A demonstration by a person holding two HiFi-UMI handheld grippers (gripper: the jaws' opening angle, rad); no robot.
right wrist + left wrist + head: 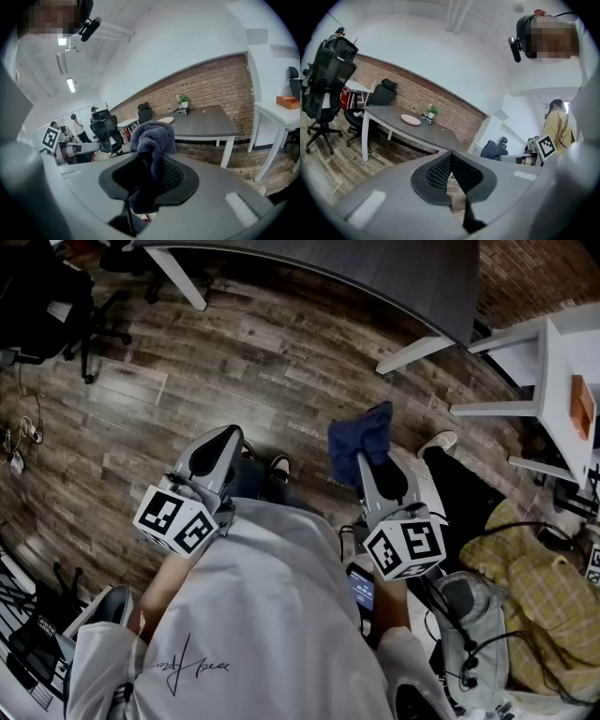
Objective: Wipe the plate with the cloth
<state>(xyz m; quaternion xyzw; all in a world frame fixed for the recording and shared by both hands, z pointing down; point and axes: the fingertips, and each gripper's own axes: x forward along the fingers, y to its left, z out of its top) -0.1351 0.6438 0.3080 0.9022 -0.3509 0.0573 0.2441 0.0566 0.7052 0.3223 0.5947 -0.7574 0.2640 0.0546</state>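
Note:
A dark blue cloth [361, 440] is clamped in my right gripper [367, 465], bunched up and sticking out past the jaws; the right gripper view shows the cloth [151, 154] filling the jaws of that gripper [149, 180]. My left gripper [214, 454] is shut with nothing in it; in the left gripper view its jaws [451, 176] meet edge to edge. A pale pink plate [411, 120] lies on the dark grey table [393, 122], well away from both grippers; the plate [165, 120] shows small in the right gripper view.
A small potted plant [432, 111] and a dark box stand by the plate. Office chairs [326, 77] stand to the left. A white side table [562, 362] carries an orange box [582, 405]. Another person [558, 127] stands at the right. Wood floor [234, 362] lies below.

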